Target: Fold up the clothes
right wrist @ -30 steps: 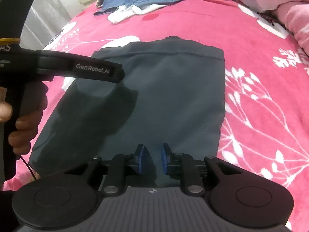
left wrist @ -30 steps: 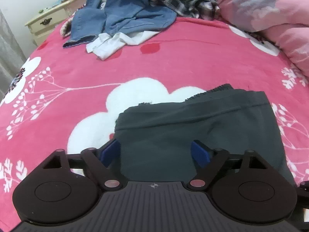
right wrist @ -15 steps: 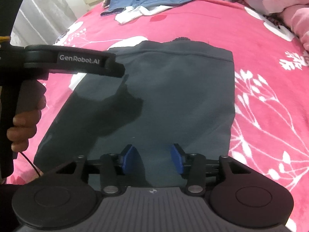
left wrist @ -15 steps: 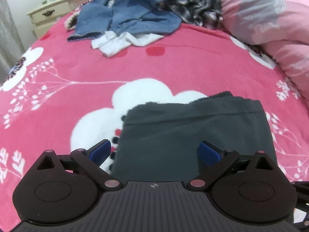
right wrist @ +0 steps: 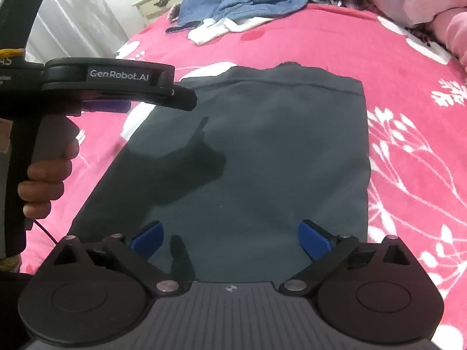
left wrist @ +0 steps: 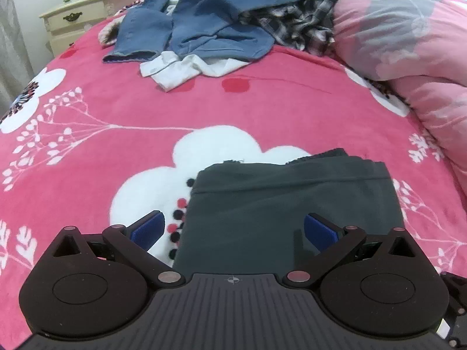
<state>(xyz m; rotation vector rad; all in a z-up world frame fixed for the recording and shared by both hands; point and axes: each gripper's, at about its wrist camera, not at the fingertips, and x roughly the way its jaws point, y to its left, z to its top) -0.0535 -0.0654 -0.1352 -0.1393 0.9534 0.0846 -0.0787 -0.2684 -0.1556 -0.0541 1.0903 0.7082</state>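
While the dark grey folded garment (right wrist: 256,157) lies flat as a rough rectangle on the pink fleece blanket with white flower prints (left wrist: 146,110), a release step is judged to be in hand: a fold looks just laid down and let go. A seam line is seen running across the garment's far end, and its near end lies under both tools. The right gripper (right wrist: 230,237) is held above that near end with its blue pads spread wide; its jaws have just been opening, and nothing is pinched between them. The left gripper (left wrist: 233,230) is poised over the garment's left edge, its jaws likewise just opened further and now fully apart, with cloth below but not clamped. From the right wrist view, the left tool's black handle is seen gripped by a hand (right wrist: 46,186) at the garment's left side. Farther off, a heap of blue denim clothes (left wrist: 210,20), a white crumpled garment (left wrist: 186,68) and a checked shirt (left wrist: 300,20) awaits at the bed's far end. Next, either a further fold of the grey piece is called for, needing both pads closed on matching corners, or it must be set aside and a fresh item drawn from the heap.
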